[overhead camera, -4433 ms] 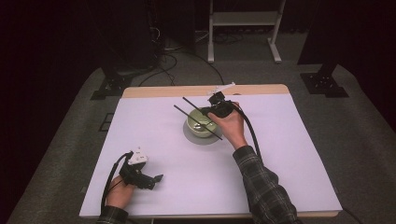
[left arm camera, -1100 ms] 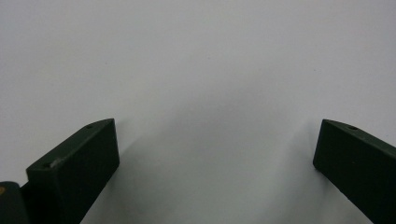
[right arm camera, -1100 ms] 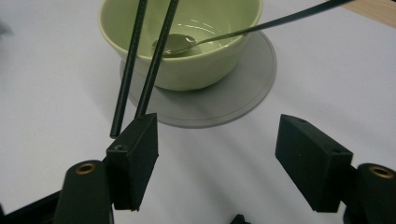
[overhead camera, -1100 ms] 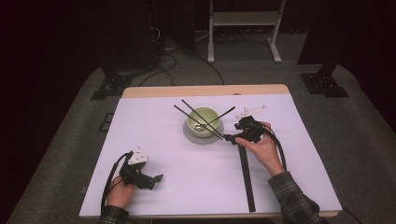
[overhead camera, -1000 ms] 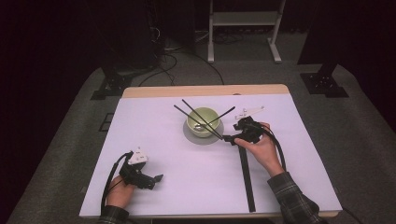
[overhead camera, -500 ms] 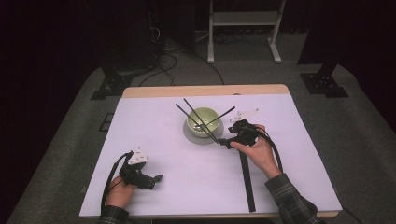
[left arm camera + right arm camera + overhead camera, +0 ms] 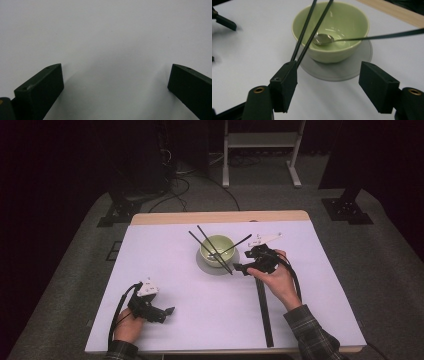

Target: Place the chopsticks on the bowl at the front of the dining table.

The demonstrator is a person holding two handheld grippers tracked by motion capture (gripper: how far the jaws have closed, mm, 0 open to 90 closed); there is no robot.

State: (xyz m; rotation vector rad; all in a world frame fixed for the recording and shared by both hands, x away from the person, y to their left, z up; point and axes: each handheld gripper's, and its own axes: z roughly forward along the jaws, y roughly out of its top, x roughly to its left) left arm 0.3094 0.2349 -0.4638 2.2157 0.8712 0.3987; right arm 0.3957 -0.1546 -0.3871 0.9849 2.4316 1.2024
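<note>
A pale green bowl (image 7: 217,248) stands on a grey saucer (image 7: 206,266) at mid table. Two black chopsticks (image 7: 206,243) lie across its rim, and a spoon (image 7: 235,245) with a dark handle rests inside. My right gripper (image 7: 240,268) is just right of the bowl, open and pointing at it. In the right gripper view the bowl (image 7: 342,22), spoon (image 7: 323,39) and chopsticks (image 7: 310,30) sit ahead of the open right gripper (image 7: 330,83). The chopsticks' near ends reach its left-hand jaw; contact is unclear. My left gripper (image 7: 167,311) rests open near the front left, and in its own view the left gripper (image 7: 115,85) has bare table between its jaws.
A long black strip (image 7: 265,312) lies on the white table cover (image 7: 200,320), running from my right hand toward the front edge. A wooden table edge (image 7: 220,216) shows at the back. Stands and cables sit on the floor beyond.
My right gripper left the spot over the bowl for its right side, then edged left toward the bowl and the chopsticks' ends. The left gripper has stayed put.
</note>
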